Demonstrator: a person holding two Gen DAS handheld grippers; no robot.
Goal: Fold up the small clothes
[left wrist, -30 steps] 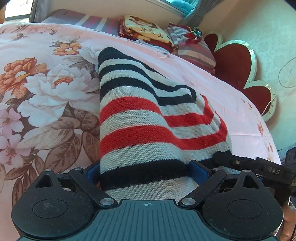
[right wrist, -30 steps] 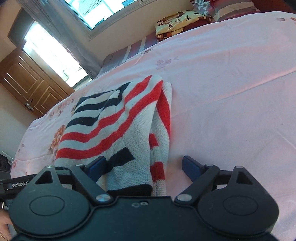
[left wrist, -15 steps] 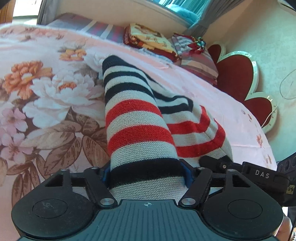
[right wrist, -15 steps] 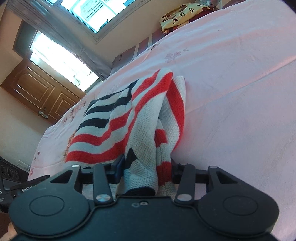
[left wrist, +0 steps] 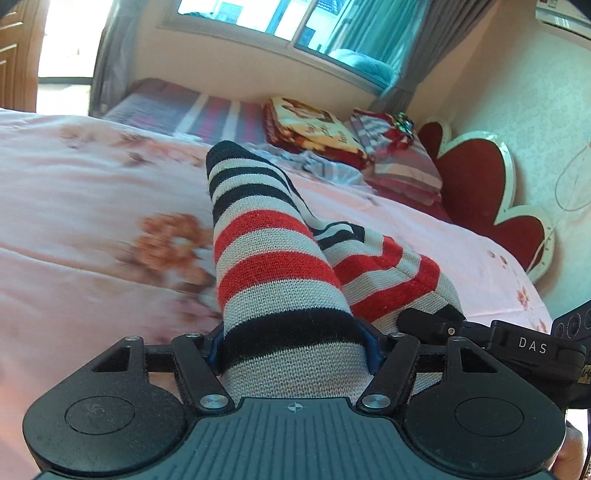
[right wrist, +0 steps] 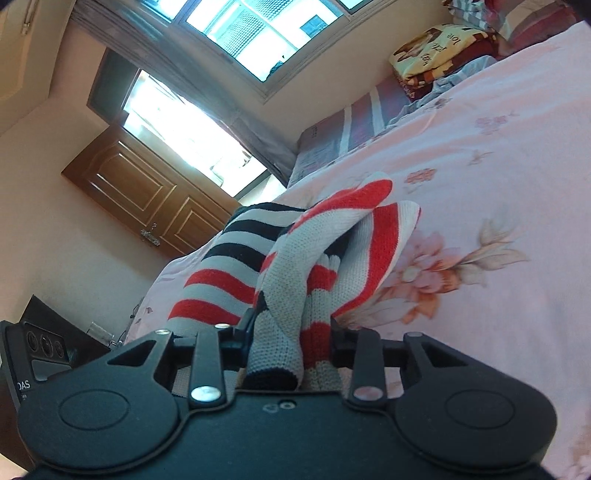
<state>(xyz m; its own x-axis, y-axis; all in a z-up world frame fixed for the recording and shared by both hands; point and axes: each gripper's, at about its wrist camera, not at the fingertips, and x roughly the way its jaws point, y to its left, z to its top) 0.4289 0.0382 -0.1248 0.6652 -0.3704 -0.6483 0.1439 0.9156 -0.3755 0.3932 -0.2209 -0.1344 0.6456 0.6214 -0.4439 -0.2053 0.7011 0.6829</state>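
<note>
Pink floral bedspread [left wrist: 92, 266] is covering the bed and filling most of both wrist views. Along the far edge, under the window [left wrist: 280, 22], a folded cartoon-print blanket [left wrist: 314, 129] and a stack of striped bedding [left wrist: 399, 166] are lying side by side; a red heart-shaped headboard [left wrist: 476, 188] is standing against the wall beyond them. A brown wooden door [right wrist: 147, 192] is showing in the right wrist view.

A striped knit sweater [left wrist: 273, 266], banded in navy, red and grey, is draping off the bedspread between the two tools, its far end resting on the cover.

The left gripper [left wrist: 293, 347] is clamping a broad navy-and-grey band of the sweater; its jaws have just been closing and are now pressing on the bunched knit at a medium width. The fabric is hiding most of both blue pads.

The right gripper [right wrist: 291, 343] is pinching a narrower gathered fold of the same sweater [right wrist: 295, 266], jaws having just been closing to a narrow gap around it. Each tool's black body is intruding at the edge of the other's view.
</note>
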